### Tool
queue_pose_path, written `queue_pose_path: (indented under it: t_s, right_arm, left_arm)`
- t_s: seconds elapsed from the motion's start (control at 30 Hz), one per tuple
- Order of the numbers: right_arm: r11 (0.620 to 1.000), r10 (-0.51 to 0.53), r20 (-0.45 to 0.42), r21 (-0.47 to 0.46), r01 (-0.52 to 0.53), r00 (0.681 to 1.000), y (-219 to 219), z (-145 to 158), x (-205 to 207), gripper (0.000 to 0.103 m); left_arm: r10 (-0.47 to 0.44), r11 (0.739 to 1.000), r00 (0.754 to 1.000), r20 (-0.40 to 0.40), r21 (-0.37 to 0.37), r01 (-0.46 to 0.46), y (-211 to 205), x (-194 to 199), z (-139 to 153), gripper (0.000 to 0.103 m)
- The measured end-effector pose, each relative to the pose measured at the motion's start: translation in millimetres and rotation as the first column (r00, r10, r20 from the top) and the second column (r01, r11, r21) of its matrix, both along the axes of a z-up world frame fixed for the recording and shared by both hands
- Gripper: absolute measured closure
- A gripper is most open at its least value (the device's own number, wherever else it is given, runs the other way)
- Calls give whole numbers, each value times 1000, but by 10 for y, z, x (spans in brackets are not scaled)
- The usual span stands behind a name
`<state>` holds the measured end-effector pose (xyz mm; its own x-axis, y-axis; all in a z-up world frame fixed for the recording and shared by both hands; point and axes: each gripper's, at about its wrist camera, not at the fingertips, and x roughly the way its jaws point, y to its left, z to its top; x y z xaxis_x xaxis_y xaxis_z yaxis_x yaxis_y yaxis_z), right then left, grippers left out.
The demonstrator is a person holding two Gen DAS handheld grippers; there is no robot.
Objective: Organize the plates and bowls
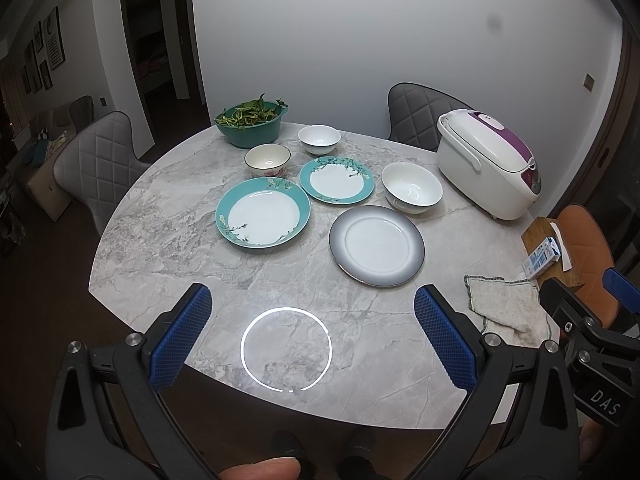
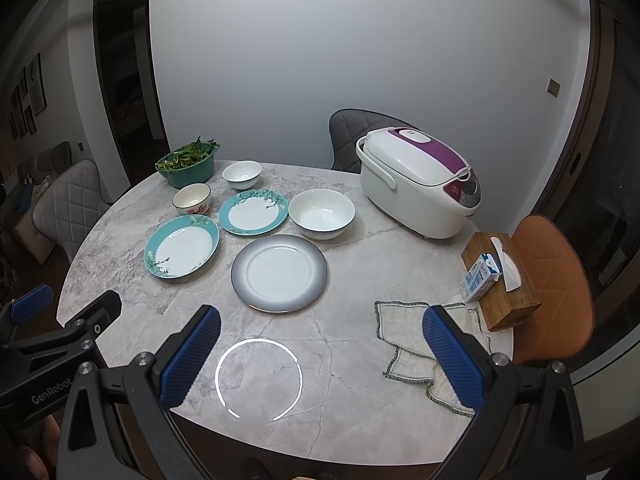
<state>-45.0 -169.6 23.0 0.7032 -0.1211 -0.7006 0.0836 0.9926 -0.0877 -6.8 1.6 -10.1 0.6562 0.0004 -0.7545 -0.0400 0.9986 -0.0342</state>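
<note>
On the round marble table lie a large teal-rimmed plate, a smaller teal-rimmed plate and a grey-rimmed plate. Behind them stand a large white bowl, a small white bowl and a cream bowl with a flower pattern. My left gripper hangs open over the table's near edge, well short of the plates. My right gripper is open too, nothing between its fingers.
A green bowl of leafy greens sits at the back left. A white and purple rice cooker stands at the right. A cloth, a wooden tissue box and a small carton lie near right. Chairs ring the table.
</note>
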Motion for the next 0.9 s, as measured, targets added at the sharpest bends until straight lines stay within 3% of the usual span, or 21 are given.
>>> queue_pose_path:
  t_s: [0.9]
  right_arm:
    - [1000, -2, -7, -2, 2, 1000, 27, -21, 23, 0]
  left_arm:
    - [1, 1000, 1000, -3, 4, -1, 17, -23, -26, 0]
